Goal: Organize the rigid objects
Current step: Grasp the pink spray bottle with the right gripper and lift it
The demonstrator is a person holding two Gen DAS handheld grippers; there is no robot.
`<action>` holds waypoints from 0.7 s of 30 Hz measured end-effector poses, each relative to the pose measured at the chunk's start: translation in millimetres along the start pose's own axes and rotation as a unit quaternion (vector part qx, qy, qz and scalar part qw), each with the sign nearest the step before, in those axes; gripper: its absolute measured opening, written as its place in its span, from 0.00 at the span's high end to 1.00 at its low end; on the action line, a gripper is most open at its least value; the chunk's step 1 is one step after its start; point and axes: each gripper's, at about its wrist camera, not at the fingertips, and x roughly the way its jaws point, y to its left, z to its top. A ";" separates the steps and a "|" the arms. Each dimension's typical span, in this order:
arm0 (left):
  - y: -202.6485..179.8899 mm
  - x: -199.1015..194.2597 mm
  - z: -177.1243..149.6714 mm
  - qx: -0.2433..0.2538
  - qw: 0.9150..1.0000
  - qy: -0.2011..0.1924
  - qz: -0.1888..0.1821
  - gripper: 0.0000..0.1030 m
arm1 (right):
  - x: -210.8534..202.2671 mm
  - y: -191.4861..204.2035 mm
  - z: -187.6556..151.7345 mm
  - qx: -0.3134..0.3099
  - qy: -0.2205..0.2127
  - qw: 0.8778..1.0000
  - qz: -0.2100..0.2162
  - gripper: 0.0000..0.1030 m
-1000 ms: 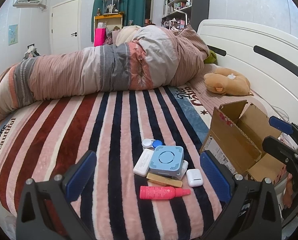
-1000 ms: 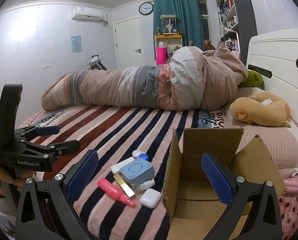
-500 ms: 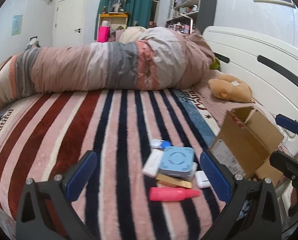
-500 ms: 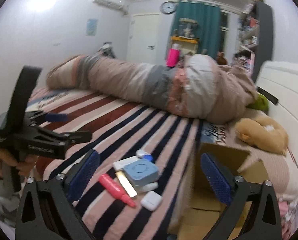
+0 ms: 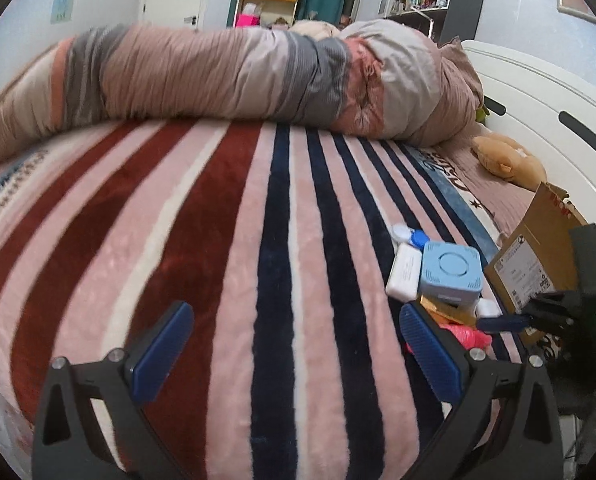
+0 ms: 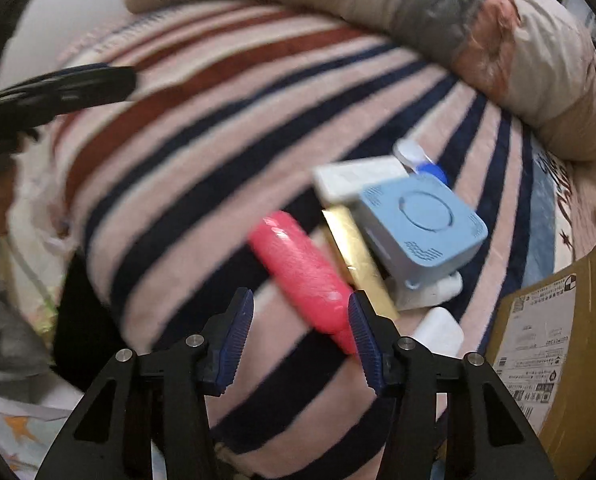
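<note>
Low in the right wrist frame, your right tool (image 6: 300, 332) is standing partly open and holding nothing, with the pink tube (image 6: 304, 272) lying just ahead; the tube's narrow end is passing behind the right-hand pad (image 6: 364, 340), and the blur is making contact hard to judge. You are lining up a first pick, by my reading. The tube is lying on the striped blanket (image 6: 202, 168) at the near edge of a small heap: a gold bar (image 6: 356, 252) beside it, a blue square case (image 6: 420, 224) resting partly on that bar, a white flat case (image 6: 354, 178) behind, and a white earbud case (image 6: 438, 330) toward the lower right. The cardboard box (image 6: 558, 340) is filling the right edge, just beside the heap.

Your left tool (image 5: 294, 344) is hanging wide open and empty over bare blanket in the left wrist frame, the heap off to its right.

For the next move, you are likely needing to shift right so the tube sits between both pads, then close across its body without nudging the gold bar.
</note>
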 end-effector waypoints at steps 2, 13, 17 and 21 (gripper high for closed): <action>0.4 6.5 -2.9 -0.002 1.000 0.009 -0.006 0.01 | 6.0 -5.8 2.1 0.008 0.008 1.000 0.011 0.56; -6.1 24.8 -2.6 0.009 0.999 0.025 -0.030 0.01 | 22.8 -5.2 18.4 -0.008 0.065 0.997 0.046 0.40; -2.8 25.7 -2.7 0.006 0.998 0.030 -0.048 0.01 | 40.4 -9.3 24.7 0.000 0.087 0.994 0.068 0.50; -1.1 24.9 -2.9 0.008 0.998 0.031 -0.054 0.01 | 42.9 -14.0 27.2 0.020 0.085 0.993 0.080 0.71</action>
